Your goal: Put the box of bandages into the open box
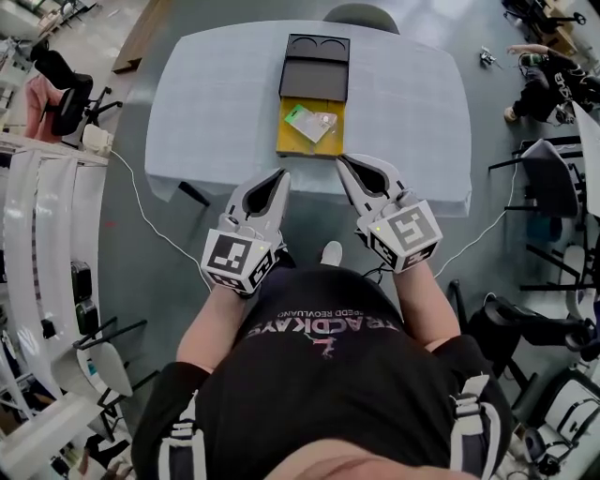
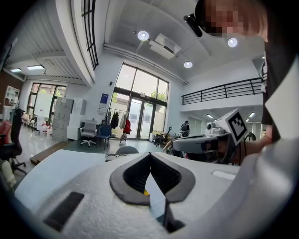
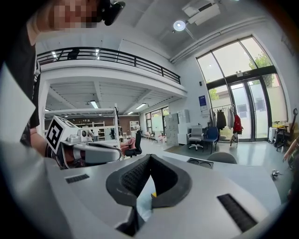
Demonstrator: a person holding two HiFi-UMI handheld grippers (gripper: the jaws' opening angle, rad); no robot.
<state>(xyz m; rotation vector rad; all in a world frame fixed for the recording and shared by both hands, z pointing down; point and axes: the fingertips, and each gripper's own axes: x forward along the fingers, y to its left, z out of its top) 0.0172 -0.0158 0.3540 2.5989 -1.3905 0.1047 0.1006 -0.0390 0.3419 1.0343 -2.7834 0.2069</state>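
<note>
On the white-clothed table (image 1: 206, 103), at its middle, lies an open yellow box (image 1: 287, 141) with its black lid (image 1: 316, 67) folded back on the far side. A small white and green pack (image 1: 310, 122), apparently the bandages, lies inside the yellow box. My left gripper (image 1: 283, 172) hovers at the table's near edge, just left of the box, shut and empty. My right gripper (image 1: 341, 158) is shut and empty too, its tip close to the box's near right corner. The left gripper view shows meeting tips (image 2: 150, 155); in the right gripper view they also meet (image 3: 150, 156).
A grey chair (image 1: 361, 17) stands behind the table. Cables (image 1: 150, 220) run over the floor on both sides. White shelving (image 1: 37, 234) lines the left, office chairs (image 1: 548, 187) and a crouching person (image 1: 548, 84) are at the right.
</note>
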